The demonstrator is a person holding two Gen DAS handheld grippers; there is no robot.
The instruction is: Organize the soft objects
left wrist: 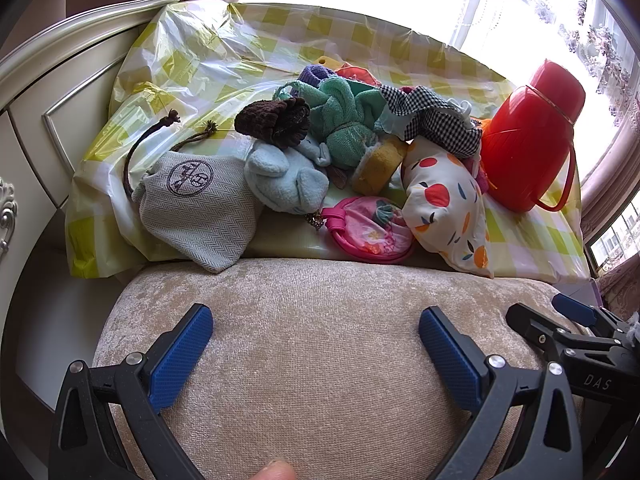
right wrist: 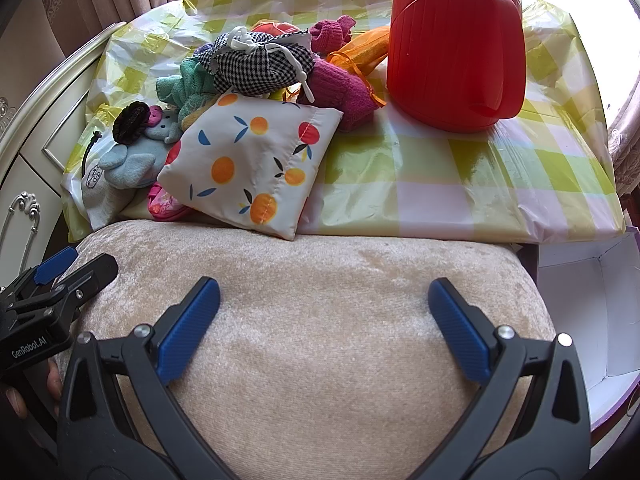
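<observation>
Across the far side sits the surface (right wrist: 460, 184), wrapped in yellow-green checked plastic, with a beige cushion (right wrist: 312, 320) in front of it. Nothing is sorted yet, so this looks like the very start: both tools hover over the cushion, well short of the pile.

Biggest thing on top is the red jug (right wrist: 456, 48), off to the right. Left of it is the heap of soft objects (left wrist: 352, 148), all touching: an orange-print pouch (right wrist: 248, 168) at the front edge, a grey drawstring bag (left wrist: 200, 216), a blue plush (left wrist: 284, 180), a green towel (left wrist: 340, 124), a checked pouch (right wrist: 260, 64).

Left hand-held gripper (left wrist: 316, 344) is spread wide and empty; right hand-held gripper (right wrist: 324, 316) likewise. Next move probably means reaching forward for the nearest pouch.

Readable text: "DAS" and "GenRobot.AI" on the gripper bodies. The bag's round logo is too small to read.
</observation>
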